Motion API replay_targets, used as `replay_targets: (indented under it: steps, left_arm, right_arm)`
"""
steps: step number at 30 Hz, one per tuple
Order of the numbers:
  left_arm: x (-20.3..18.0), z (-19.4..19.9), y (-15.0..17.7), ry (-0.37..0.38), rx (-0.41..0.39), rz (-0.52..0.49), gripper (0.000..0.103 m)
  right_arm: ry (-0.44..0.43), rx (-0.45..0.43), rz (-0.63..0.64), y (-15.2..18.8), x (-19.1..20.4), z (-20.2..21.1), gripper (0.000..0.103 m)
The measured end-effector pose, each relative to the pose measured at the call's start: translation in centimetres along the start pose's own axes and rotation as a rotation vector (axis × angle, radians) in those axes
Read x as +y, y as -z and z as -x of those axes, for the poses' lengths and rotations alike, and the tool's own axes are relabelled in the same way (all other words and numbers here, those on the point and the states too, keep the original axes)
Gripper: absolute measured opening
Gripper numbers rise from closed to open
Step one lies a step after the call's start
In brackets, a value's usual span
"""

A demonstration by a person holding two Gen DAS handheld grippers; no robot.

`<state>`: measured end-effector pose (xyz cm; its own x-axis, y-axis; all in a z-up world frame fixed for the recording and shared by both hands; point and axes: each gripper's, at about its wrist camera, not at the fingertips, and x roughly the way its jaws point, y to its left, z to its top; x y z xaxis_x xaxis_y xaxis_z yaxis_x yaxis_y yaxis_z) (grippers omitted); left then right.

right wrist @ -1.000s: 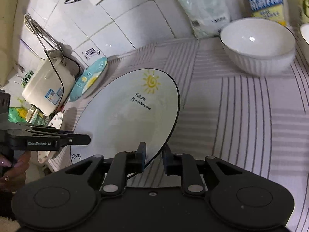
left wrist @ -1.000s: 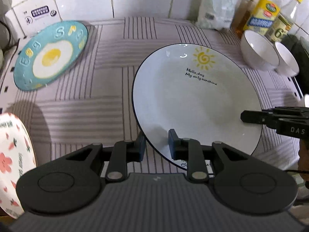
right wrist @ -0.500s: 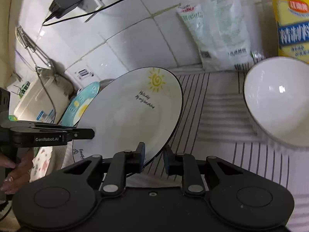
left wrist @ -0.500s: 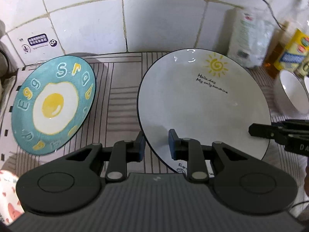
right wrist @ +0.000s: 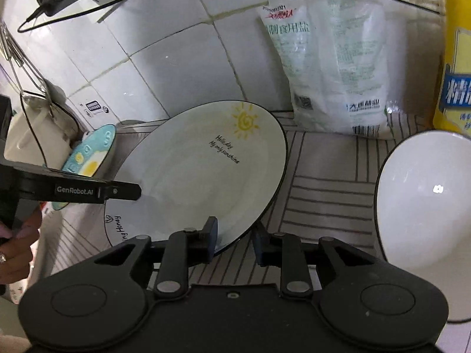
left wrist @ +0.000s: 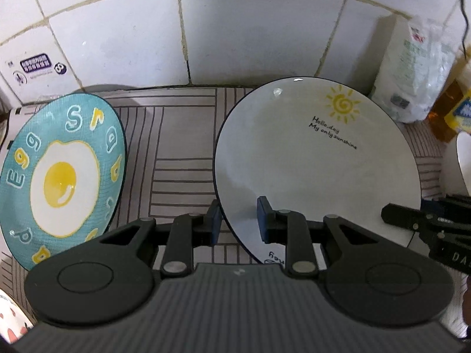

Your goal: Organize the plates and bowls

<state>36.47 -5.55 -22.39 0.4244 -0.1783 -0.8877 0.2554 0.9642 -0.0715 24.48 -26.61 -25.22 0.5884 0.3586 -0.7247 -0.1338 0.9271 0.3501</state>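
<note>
A white plate (left wrist: pixel 318 170) with a yellow sun and black lettering is held tilted over the striped mat, its far edge close to the tiled wall. My left gripper (left wrist: pixel 238 222) is shut on its left rim, one pad on each face. In the right wrist view the same plate (right wrist: pixel 200 176) has its near rim between the fingers of my right gripper (right wrist: pixel 235 242). Those jaws are opening, and the right pad stands clear of the rim. A teal egg plate (left wrist: pixel 61 176) leans at the left. A white bowl (right wrist: pixel 426 223) sits to the right.
A bag of salt (right wrist: pixel 332 67) and a yellow oil bottle (right wrist: pixel 456 73) stand against the wall at the back right. A floral plate (left wrist: pixel 8 317) shows at the near left corner. A rice cooker (right wrist: pixel 29 135) and a charger cable are further left.
Both grippers have carried the white plate toward the back wall, so it now sits beside the egg plate. The right gripper's fingers have spread apart from the rim.
</note>
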Motion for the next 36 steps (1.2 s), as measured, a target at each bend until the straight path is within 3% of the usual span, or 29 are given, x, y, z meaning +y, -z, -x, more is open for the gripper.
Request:
replay_targets:
  steps: [8,11,14,17,23,30,36]
  left_arm:
    - [-2.2,0.2,0.2,-0.103,0.028,-0.085,0.027]
    - [-2.0,0.8,0.6,-0.087,0.029,-0.052,0.027]
    - [-1.8,2.4,1.5,-0.077,0.019,-0.036,0.027]
    - [-1.4,4.1,2.2,-0.114,0.030,-0.023,0.035]
    - [0.2,8.6,4.5,-0.110,0.021,0.031,0.037]
    - [2.1,14.0,7.8,-0.119,-0.012,0.002,0.051]
    - [4.7,18.1,10.6,-0.101,-0.039,0.002,0.061]
  right_arm:
    - [0.080,0.032,-0.003,-0.2,0.8,-0.4,0.035]
    - [0.148,0.026,0.016,-0.2,1.9,-0.2,0.036]
    - [0.180,0.010,0.025,-0.1,2.8,0.6,0.046]
    - [0.193,-0.028,0.034,0.3,3.6,2.1,0.048]
    - [0.151,-0.117,0.002,1.2,5.5,5.4,0.050]
    - [0.084,-0.182,-0.008,2.9,9.5,8.7,0.061]
    - [0.074,-0.207,0.037,4.7,14.6,10.8,0.065]
